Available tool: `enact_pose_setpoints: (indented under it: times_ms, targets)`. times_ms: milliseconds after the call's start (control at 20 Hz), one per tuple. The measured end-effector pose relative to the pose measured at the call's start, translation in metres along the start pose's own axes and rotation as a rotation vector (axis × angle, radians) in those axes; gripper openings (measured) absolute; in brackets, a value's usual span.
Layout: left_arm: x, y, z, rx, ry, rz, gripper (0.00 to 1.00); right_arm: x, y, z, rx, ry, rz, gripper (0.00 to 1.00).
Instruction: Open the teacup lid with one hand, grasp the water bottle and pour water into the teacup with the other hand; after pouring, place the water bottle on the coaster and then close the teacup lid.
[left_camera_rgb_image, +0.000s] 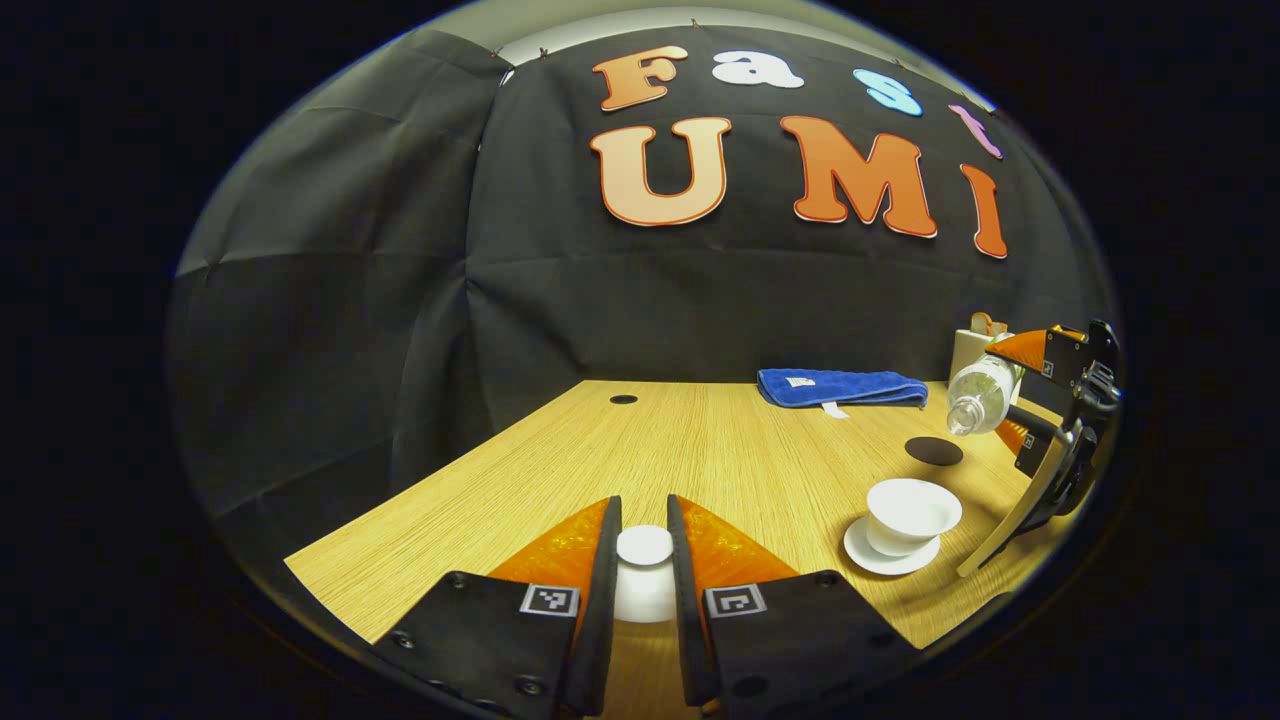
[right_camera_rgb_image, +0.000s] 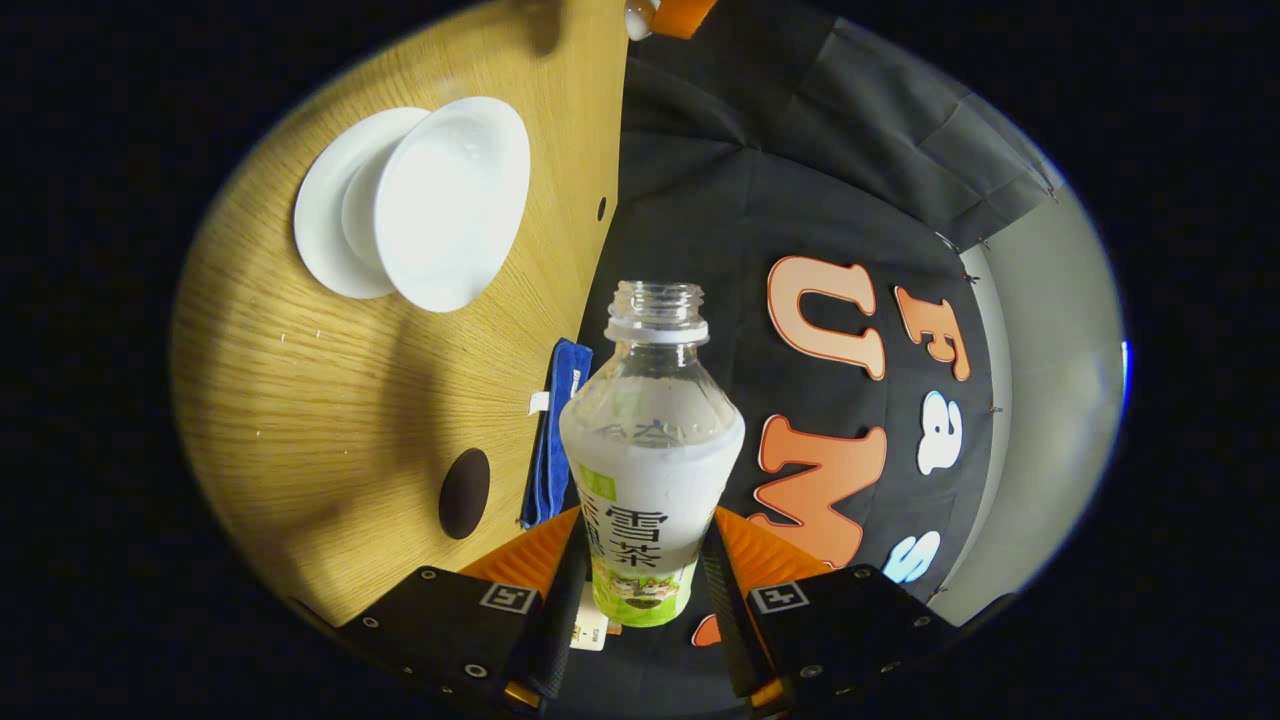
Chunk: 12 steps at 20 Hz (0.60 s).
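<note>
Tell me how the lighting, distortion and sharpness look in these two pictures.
Left gripper view: fisheye bends the table edges; even light, sharp teacup, soft shadow beside its saucer. Right gripper view: scene rolled sideways by the tilted water bottle; teacup interior nearly blown out white; coaster crisp.

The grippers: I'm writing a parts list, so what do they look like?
Both the left gripper and right gripper have black bodies with screws, ribbed orange wedge jaws lined with black pads, and a small square black-and-white marker on each side.
</note>
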<state>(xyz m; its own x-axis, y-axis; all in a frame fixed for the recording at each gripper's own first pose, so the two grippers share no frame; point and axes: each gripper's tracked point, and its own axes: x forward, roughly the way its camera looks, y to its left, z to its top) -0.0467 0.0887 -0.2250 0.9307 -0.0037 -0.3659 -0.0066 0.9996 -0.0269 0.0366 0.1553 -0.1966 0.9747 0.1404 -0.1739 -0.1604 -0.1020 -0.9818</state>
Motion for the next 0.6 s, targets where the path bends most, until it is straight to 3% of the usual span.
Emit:
enact_pose_setpoints:
  times_ms: [350,600]
  targets:
    - [-0.002,0.008,-0.003,0.002,0.002,0.011,0.32,0.005,-0.007,-0.002,-0.059,-0.013,-0.039,0.63]
    - [-0.003,0.007,-0.004,0.008,0.005,0.008,0.32,0.008,-0.024,-0.006,-0.116,-0.011,-0.109,0.63]
